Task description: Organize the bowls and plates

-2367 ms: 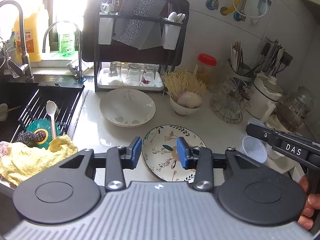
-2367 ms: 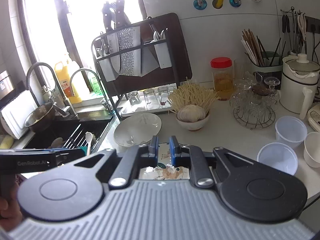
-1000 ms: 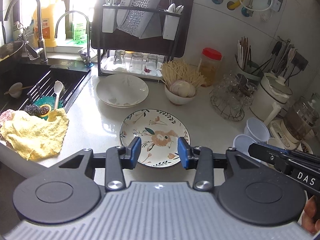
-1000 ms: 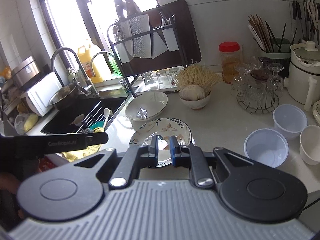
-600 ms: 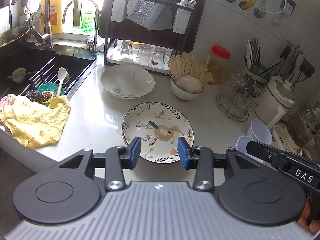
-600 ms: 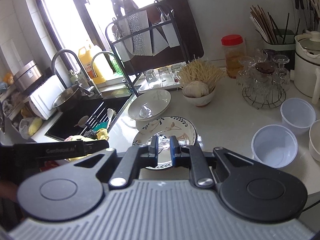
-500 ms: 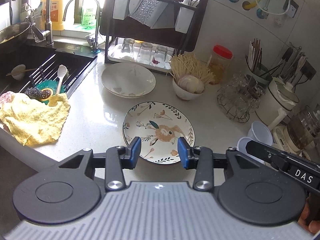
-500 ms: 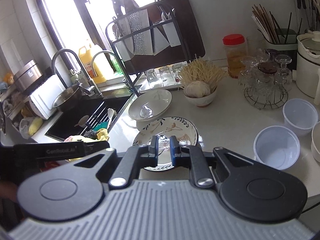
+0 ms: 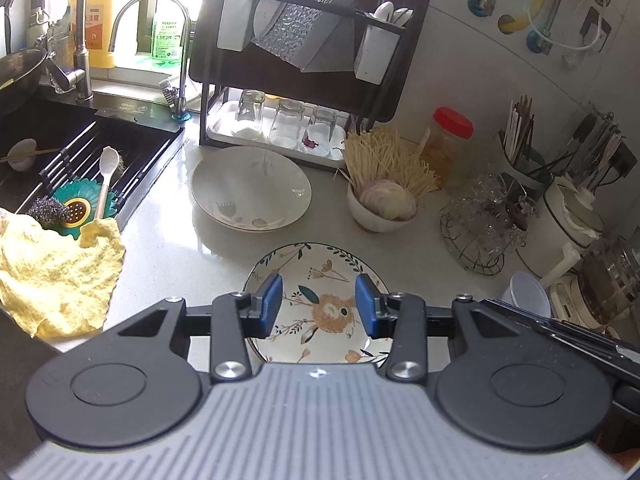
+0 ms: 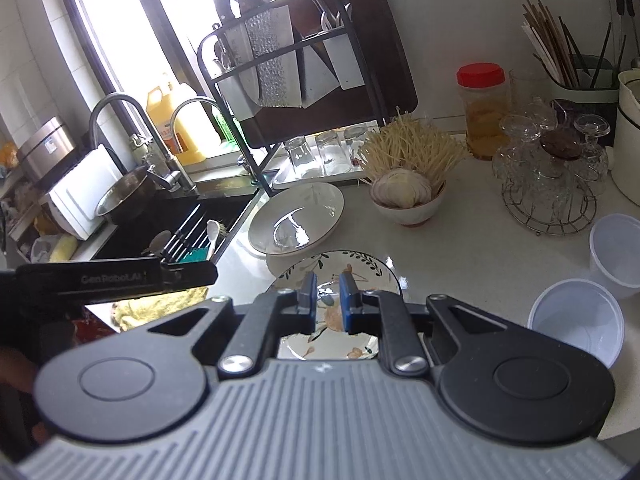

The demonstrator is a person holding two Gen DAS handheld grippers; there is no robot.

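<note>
The floral plate [image 9: 320, 276] lies flat on the surface [image 9: 168, 256] beneath both tongs: left tongs [image 9: 318, 305] gape wide, right tongs [image 10: 328, 300] nearly closed, both empty

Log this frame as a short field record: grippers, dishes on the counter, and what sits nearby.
left gripper: open, fingers wide apart, above the floral plate, holding nothing
right gripper: fingers close together with a narrow gap, nothing between them
floral plate: flat on the counter, nearest both grippers
white plate: behind the floral plate, in front of the rack
small bowl: right of the white plate, holds food
plastic cups: right side of the counter
yellow cloth: at the sink edge
</note>
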